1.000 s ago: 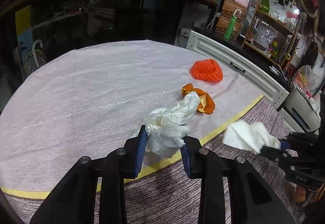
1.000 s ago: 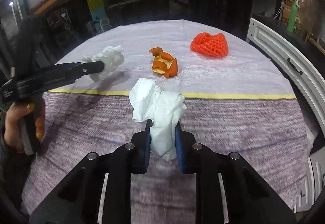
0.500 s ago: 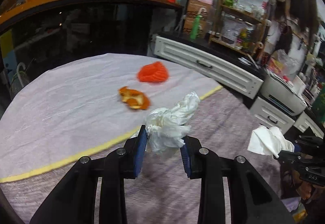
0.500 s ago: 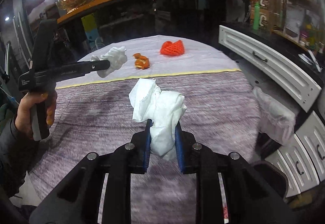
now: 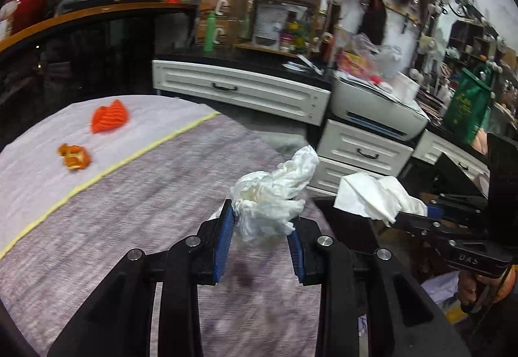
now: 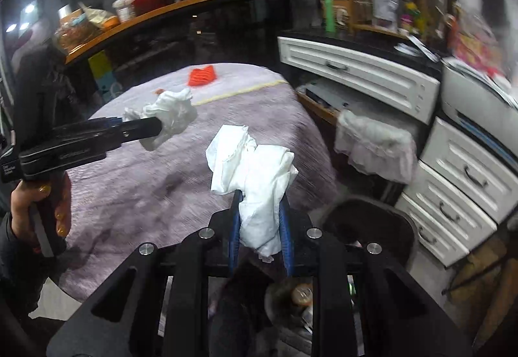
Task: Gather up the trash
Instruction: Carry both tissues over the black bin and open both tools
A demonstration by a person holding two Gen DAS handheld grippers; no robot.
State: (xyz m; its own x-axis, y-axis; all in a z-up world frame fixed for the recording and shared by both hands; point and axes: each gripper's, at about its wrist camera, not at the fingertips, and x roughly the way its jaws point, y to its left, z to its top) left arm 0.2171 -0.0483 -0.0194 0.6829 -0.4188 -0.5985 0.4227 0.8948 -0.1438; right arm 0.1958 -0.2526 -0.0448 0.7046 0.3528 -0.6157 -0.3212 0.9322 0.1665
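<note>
- A crumpled white plastic wad (image 5: 272,198) is pinched between the blue pads of the left gripper (image 5: 260,227). It is thin, wrinkled and slightly shiny, and one twisted tail of it rises up to the right. It is held in the air above the purple cloth of the table (image 5: 136,227), near the table's right edge.
- A white tissue (image 6: 255,175) is clamped between the narrow jaws of the right gripper (image 6: 259,229). It is matte and softer, folded in broad flaps, with one flat corner standing up at the left. It is held past the table's near right edge, above a dark trash bin (image 6: 372,221) which is seen on the floor.
- In the left wrist view the same tissue (image 5: 372,195) is seen at the tip of the right gripper (image 5: 421,214), just beside the plastic wad but apart from it.
- An orange peel (image 5: 73,157) and an orange foam net (image 5: 108,116) are left lying on the pale part of the cloth, toward the far edge of the table, near each other and not touching.
- White drawers (image 5: 239,91) are seen behind the table.
</note>
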